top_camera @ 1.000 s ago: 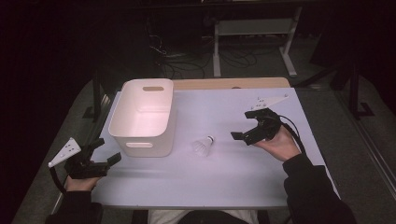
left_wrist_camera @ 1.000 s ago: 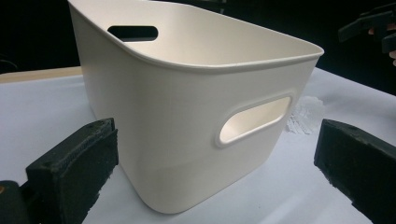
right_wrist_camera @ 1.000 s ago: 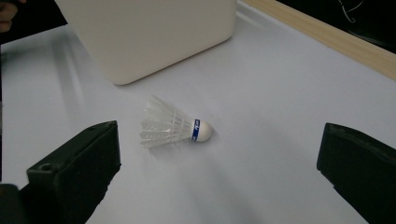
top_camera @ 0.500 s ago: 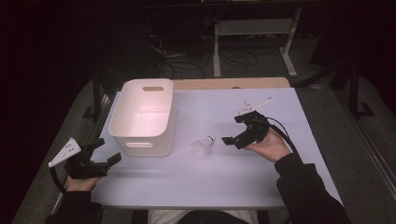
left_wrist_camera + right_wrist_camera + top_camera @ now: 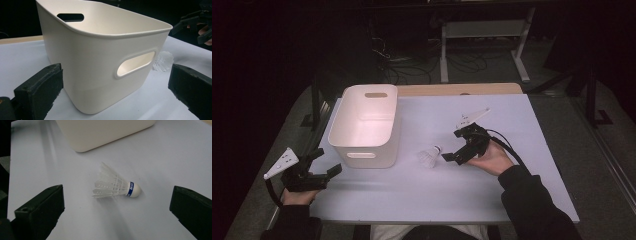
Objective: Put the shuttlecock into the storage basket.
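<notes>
Room dark; light falls on the pale lavender-white rectangular desk top [image 5: 512,125]. A light wooden strip [image 5: 462,89] runs along the desk's far edge. Beyond: dark floor, tangled black cables [image 5: 412,62], white metal frame stand [image 5: 484,35].

black hand-held gripper [image 5: 451,151], grey triangular plate, black cable, dark sleeves.

Bin [image 5: 105,132] cut off by the top edge in the right gripper view, just its bottom corner visible. In the left gripper view the bin [image 5: 100,57] hides most of the shuttlecock [image 5: 163,61]; what shows is blurry, cork not visible. Shuttlecock [image 5: 429,156] too small in the high view to read the band. Band text [image 5: 131,188] unreadable in the right gripper view too.
</notes>
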A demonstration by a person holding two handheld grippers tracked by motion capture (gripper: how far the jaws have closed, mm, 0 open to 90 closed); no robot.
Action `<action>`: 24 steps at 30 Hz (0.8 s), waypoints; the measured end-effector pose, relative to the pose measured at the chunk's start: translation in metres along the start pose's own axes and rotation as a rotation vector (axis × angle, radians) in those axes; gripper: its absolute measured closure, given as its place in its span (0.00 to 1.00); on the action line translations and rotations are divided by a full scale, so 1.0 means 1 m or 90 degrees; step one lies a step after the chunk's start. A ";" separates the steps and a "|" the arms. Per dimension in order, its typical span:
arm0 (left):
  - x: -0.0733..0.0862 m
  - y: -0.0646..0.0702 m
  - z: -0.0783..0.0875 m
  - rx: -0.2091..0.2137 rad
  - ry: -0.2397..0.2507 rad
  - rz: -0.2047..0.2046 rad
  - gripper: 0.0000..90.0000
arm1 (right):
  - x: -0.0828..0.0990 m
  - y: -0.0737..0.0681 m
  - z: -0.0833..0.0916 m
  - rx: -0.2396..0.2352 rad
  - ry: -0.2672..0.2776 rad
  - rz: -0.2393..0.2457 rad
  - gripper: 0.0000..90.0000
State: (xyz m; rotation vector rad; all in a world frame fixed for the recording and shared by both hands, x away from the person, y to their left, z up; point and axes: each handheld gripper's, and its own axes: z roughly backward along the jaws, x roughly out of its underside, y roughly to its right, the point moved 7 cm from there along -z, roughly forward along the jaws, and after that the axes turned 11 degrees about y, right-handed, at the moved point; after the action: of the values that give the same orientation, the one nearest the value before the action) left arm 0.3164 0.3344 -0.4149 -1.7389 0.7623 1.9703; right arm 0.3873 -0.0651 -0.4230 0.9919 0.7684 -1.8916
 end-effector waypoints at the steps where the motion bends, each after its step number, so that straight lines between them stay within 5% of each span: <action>1: 0.000 0.000 0.000 0.000 0.000 0.000 0.00 | 0.001 -0.001 -0.001 -0.004 -0.002 0.002 0.00; 24: 0.000 0.000 0.000 0.001 0.000 0.000 0.00 | 0.013 -0.009 -0.022 -0.050 -0.039 0.000 0.04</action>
State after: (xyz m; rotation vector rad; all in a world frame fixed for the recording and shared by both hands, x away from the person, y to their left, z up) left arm 0.3160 0.3345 -0.4149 -1.7375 0.7634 1.9693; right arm 0.3823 -0.0489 -0.4441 0.8811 0.7995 -1.8682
